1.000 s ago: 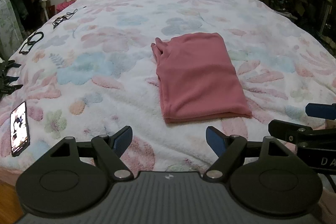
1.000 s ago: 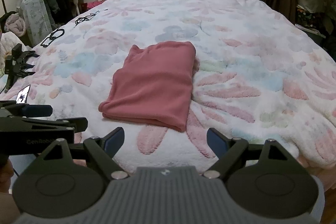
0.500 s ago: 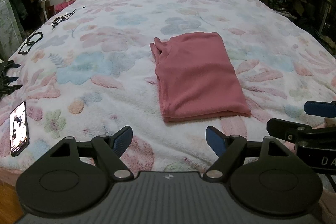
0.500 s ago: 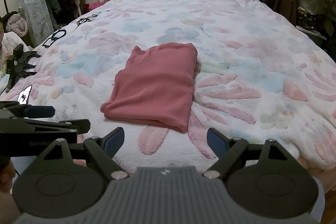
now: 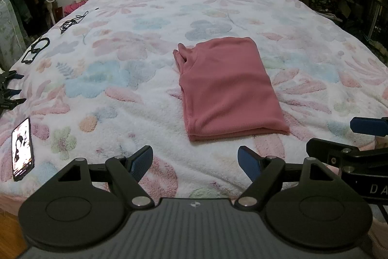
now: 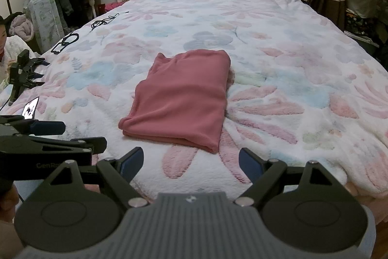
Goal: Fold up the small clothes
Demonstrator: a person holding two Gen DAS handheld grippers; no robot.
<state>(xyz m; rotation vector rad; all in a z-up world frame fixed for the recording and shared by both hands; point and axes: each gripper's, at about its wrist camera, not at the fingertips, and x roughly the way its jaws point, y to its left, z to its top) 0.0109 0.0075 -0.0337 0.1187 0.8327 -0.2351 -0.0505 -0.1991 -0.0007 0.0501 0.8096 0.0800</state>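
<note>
— Pink ribbed knit garment (image 5: 230, 86), folded to a neat rectangle, lies mid-bed on the white fleece blanket with pastel flowers (image 5: 135, 23). Is the folding done?

— It looks nearly so. Both tools hang back at the near edge of the bed, well apart from the cloth. The left gripper (image 5: 195, 162) has its blue-padded fingers spread wide, holding nothing; the right gripper (image 6: 191, 163) stands just as open and empty.

— And the next move?

— Probably one more fold: each gripper would need to reach forward, pinch a near corner of the hem and carry it to the far end. A black smartphone (image 5: 23, 149) glows at the blanket's left edge.
</note>
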